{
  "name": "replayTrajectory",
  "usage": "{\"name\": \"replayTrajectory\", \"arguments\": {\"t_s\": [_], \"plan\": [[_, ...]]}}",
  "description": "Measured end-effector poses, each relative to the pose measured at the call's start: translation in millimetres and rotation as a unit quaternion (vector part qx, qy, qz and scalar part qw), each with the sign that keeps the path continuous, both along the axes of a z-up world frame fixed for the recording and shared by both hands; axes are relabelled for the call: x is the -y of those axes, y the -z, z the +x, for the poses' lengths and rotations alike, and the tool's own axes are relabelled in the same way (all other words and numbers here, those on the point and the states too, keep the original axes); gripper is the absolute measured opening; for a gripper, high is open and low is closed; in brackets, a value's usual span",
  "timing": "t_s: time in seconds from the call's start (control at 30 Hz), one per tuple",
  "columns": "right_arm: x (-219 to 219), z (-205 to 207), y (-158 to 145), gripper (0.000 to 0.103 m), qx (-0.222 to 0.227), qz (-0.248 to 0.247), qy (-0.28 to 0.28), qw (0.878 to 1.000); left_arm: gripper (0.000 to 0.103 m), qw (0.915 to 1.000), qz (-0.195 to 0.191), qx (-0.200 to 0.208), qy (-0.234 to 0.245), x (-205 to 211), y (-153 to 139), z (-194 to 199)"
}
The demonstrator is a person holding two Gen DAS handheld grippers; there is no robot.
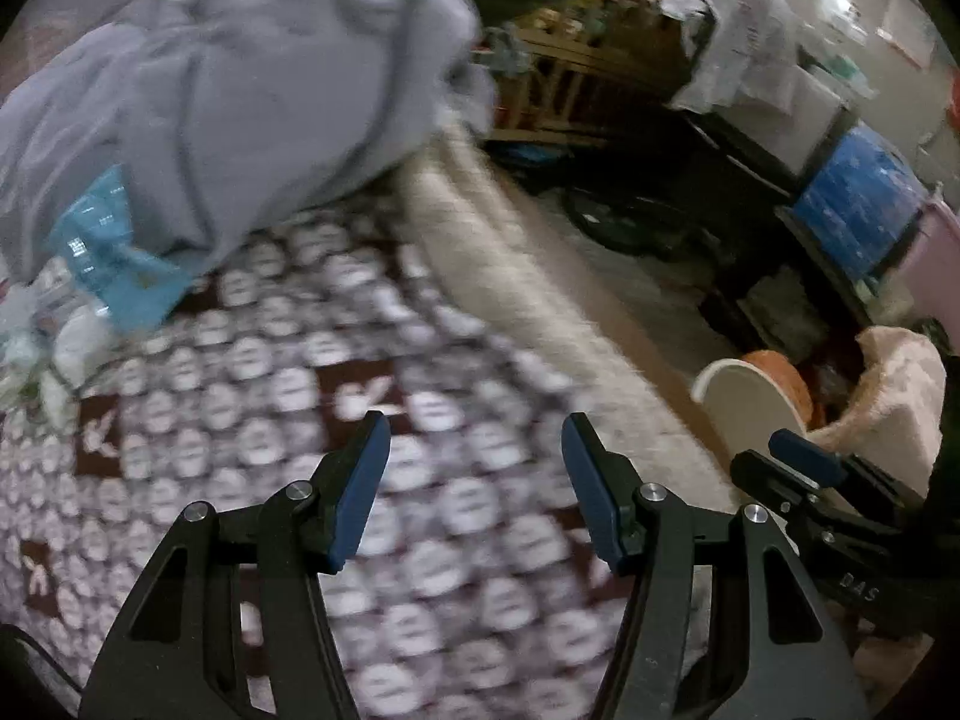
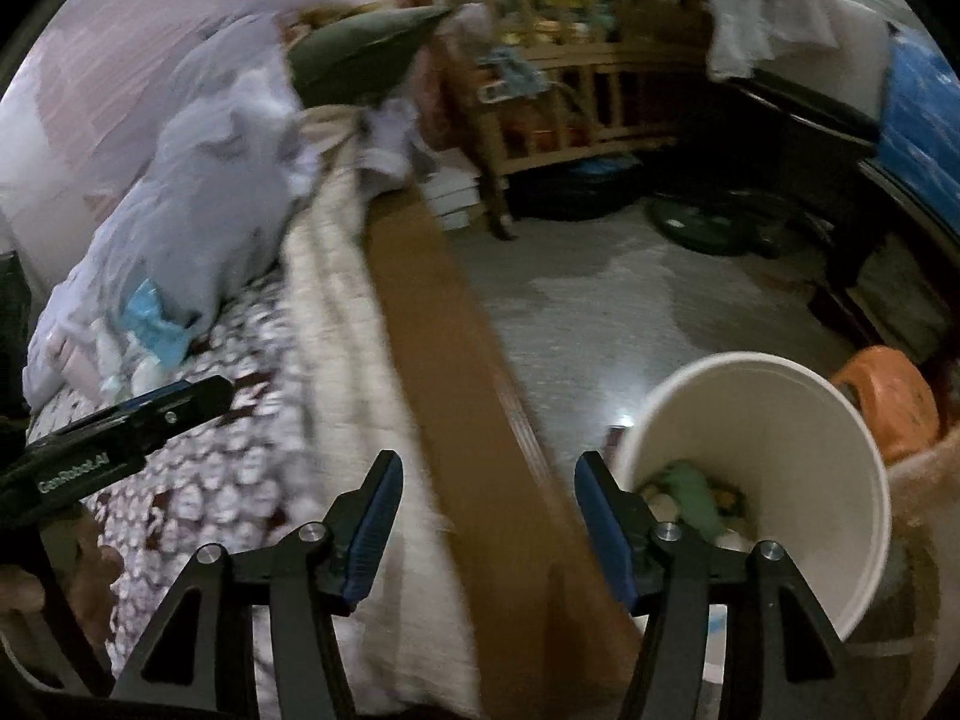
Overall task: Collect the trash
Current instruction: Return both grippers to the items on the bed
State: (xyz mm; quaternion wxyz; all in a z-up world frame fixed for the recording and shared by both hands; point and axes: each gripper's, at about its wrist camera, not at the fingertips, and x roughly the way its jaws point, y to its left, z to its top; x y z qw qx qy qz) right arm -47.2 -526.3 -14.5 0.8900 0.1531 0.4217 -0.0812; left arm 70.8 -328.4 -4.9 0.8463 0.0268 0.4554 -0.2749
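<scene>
A white bin (image 2: 762,420) stands on the floor beside the bed, with green and pale scraps (image 2: 690,495) inside; its rim also shows in the left wrist view (image 1: 744,402). A blue wrapper (image 1: 114,246) and white crumpled scraps (image 1: 66,336) lie on the patterned bedspread (image 1: 360,450) under a grey blanket; they also show in the right wrist view (image 2: 150,318). My left gripper (image 1: 474,480) is open and empty over the bedspread. My right gripper (image 2: 489,510) is open and empty above the bed's edge, just left of the bin.
A grey blanket heap (image 1: 240,78) covers the bed's far side. A brown wooden bed rail (image 2: 444,372) runs along the edge. An orange stool (image 2: 888,402), a wooden crib (image 2: 576,96), a blue box (image 1: 858,204) and dark furniture crowd the floor.
</scene>
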Motion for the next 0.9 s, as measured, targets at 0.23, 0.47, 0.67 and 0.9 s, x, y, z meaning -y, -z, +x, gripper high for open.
{"name": "replayTrajectory", "arguments": {"t_s": [0.23, 0.47, 0.67, 0.9], "plan": [[-54.8, 35.7, 0.3, 0.059, 0.001, 0.003, -0.057, 0.998, 0.058, 0.9987, 0.011, 0.007, -0.05, -50.0, 1.0, 14.0], [-95.8, 59.4, 2.8, 0.06, -0.002, 0.007, -0.096, 0.995, 0.058, 0.9955, 0.02, 0.01, -0.092, -99.4, 0.9, 22.5], [-127.3, 73.4, 3.4, 0.06, -0.005, 0.006, -0.126, 0.992, 0.058, 0.992, 0.029, 0.01, -0.122, -142.8, 2.8, 23.7], [-159.1, 88.7, 3.1, 0.061, -0.007, 0.008, -0.154, 0.988, 0.058, 0.986, 0.043, 0.008, -0.161, -198.8, 6.3, 26.2]]}}
